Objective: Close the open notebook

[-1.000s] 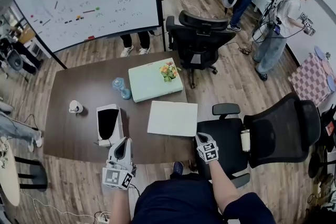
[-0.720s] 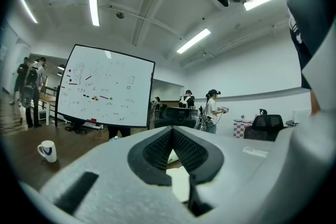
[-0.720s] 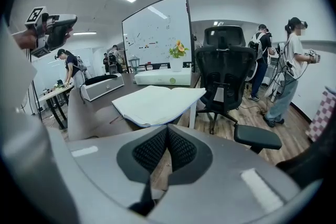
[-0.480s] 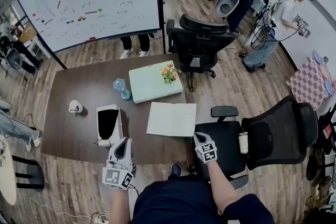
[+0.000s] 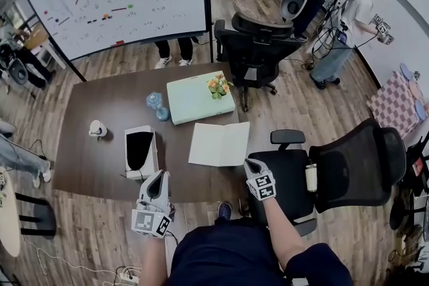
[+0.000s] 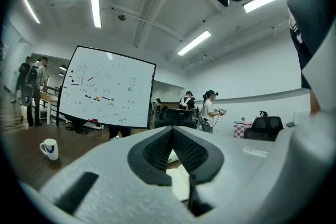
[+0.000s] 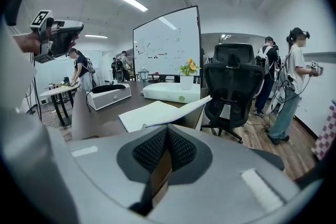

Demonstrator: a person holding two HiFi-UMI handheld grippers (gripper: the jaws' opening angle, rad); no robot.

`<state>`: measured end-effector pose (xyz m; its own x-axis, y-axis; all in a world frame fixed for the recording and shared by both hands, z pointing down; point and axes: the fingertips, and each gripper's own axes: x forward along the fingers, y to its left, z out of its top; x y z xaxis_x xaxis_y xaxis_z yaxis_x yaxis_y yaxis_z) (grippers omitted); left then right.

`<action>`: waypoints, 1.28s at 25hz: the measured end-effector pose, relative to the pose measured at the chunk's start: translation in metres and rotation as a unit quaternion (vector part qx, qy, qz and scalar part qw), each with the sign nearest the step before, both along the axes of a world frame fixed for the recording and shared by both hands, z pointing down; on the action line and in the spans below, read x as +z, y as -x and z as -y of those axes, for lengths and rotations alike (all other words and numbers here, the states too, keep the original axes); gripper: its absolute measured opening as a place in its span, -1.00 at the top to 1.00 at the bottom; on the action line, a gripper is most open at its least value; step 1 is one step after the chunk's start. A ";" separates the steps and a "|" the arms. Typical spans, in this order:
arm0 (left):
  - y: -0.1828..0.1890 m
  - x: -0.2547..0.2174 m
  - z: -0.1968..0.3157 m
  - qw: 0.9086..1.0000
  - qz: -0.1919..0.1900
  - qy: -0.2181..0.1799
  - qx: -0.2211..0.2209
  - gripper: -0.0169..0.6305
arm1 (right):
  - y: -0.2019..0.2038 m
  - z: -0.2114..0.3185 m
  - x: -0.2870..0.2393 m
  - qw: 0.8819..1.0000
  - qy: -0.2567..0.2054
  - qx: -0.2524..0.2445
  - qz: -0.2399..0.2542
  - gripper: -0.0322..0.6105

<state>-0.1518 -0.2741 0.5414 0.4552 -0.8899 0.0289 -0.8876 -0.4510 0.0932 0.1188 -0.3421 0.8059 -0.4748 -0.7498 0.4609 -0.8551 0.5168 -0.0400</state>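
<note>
Notebook [image 5: 219, 143] open nr table [image 5: 100, 164] edge

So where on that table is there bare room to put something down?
The widest bare patch is the left end of the table, all around the mug. A narrower strip runs between the white box and the open notebook, down to the near edge. The far middle is crowded: blue object, green box, flowers.

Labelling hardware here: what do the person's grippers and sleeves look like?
The left gripper and right gripper have pale grey bodies with black ribbed pads, and each carries a cube of black-and-white square markers. No cables show. The top is dark navy, short-sleeved.
</note>
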 end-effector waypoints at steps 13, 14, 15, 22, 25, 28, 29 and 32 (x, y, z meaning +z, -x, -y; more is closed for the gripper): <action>0.011 0.000 0.005 1.000 0.007 -0.007 -0.021 0.96 | 0.037 0.012 -0.026 0.999 -0.031 -0.032 -0.006 0.89; 0.010 -0.001 0.006 1.000 0.011 -0.010 -0.022 0.96 | 0.039 0.013 -0.028 0.999 -0.031 -0.033 -0.007 0.89; 0.011 -0.002 0.007 1.000 0.013 -0.014 -0.023 0.96 | 0.041 0.014 -0.029 0.999 -0.032 -0.035 -0.007 0.89; 0.018 -0.012 0.011 0.999 0.023 -0.028 -0.033 0.96 | 0.064 0.019 -0.041 0.997 -0.041 -0.059 -0.006 0.89; 0.020 -0.012 0.013 0.999 0.021 -0.029 -0.037 0.96 | 0.073 0.023 -0.043 0.997 -0.040 -0.064 -0.001 0.89; 0.018 -0.011 0.012 0.999 0.023 -0.031 -0.036 0.96 | 0.084 0.024 -0.044 0.996 -0.041 -0.073 0.004 0.89; 0.018 -0.010 0.011 0.999 0.023 -0.031 -0.035 0.96 | 0.087 0.023 -0.044 0.996 -0.042 -0.077 0.005 0.89; 0.019 -0.011 0.007 0.999 0.019 -0.030 -0.037 0.96 | 0.097 0.022 -0.046 0.995 -0.044 -0.086 0.008 0.89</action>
<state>-0.1706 -0.2811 0.5307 0.3883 -0.9215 -0.0095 -0.9209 -0.3884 0.0331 0.0214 -0.3637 0.7596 -0.6071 -0.6934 0.3881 -0.7527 0.6583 -0.0012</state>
